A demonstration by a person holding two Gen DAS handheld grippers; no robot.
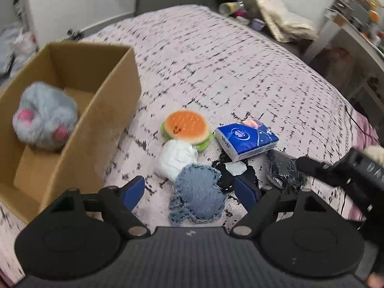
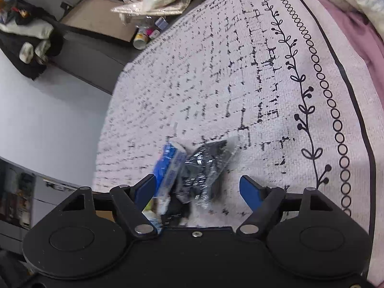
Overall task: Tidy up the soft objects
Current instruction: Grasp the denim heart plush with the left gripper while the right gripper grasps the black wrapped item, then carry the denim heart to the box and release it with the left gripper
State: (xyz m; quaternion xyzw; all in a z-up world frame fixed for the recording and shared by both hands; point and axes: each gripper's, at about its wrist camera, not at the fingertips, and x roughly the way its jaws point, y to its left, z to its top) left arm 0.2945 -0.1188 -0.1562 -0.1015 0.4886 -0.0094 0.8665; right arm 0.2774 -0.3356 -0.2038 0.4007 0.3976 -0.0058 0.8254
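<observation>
Grey plush (image 1: 45, 117) sits in the cardboard box (image 1: 115, 81); left gripper (image 1: 189, 189) fingers spread.

The left wrist view looks steeply down over its gripper (image 1: 189, 189) onto the bed (image 1: 240, 72); the right wrist view sits nearer, tilted. Both share the tissue pack (image 1: 247, 141) (image 2: 168, 165) just ahead.

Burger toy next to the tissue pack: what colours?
Orange bun with a small smiley face, green trim underneath: burger toy, clearest in the left wrist view.

Black left gripper (image 1: 190, 189), blue pads, silver pivot screws, ribbed grey body
</observation>
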